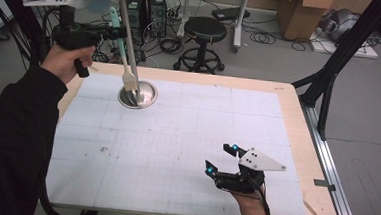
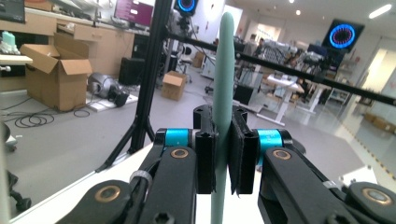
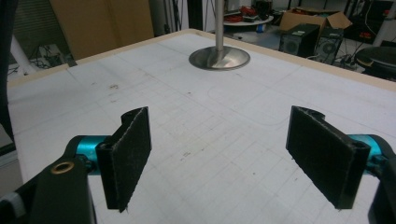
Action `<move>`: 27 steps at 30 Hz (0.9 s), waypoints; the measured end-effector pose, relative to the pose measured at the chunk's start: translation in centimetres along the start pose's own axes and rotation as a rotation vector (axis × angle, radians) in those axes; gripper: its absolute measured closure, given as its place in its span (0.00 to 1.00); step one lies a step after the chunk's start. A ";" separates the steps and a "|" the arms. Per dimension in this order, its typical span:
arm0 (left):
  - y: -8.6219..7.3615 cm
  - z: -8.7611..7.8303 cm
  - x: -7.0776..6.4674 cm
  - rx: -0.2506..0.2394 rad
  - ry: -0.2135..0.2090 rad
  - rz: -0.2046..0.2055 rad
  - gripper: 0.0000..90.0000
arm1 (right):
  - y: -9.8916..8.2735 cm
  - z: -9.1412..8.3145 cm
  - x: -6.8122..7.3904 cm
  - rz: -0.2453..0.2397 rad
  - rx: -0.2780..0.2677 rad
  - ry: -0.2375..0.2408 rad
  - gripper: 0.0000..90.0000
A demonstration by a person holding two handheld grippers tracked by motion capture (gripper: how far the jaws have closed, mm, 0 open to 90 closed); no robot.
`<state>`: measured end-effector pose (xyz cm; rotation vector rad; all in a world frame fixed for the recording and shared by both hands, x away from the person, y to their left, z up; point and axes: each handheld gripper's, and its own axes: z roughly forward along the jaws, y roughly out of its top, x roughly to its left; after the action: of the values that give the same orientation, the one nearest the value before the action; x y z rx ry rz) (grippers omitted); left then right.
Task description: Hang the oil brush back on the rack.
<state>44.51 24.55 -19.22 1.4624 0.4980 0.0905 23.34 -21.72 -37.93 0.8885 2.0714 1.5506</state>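
Note:
My left gripper is raised over the table's far left corner, shut on the mint-green handle of a brush. The brush hangs down, and its pale bristle head sits just above the round base of a metal stand. I cannot tell whether the bristles touch the stand's pole. In the left gripper view the pads clamp the handle on both sides. My right gripper rests low near the table's front right, open with nothing between its pads. The stand's base lies far ahead of it.
The white gridded mat covers a table with a wooden rim. A black frame leg stands off the right edge. Behind the table are a black stool, computer towers and a cardboard box.

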 end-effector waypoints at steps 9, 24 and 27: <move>1.0 0.9 2.1 -0.006 0.006 -0.026 0.91 | 0.0 0.0 -0.3 0.015 -0.006 -0.004 0.23; 0.5 1.6 3.7 -0.011 0.039 -0.063 0.91 | 0.1 -0.3 -0.2 0.015 -0.018 0.012 0.23; 0.4 1.8 3.8 -0.006 0.048 -0.066 0.91 | 0.1 -0.3 -0.1 0.016 -0.018 0.017 0.23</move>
<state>48.68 24.31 -19.81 1.4394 0.5842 0.0743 23.25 -22.01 -37.79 0.8900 2.0636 1.5881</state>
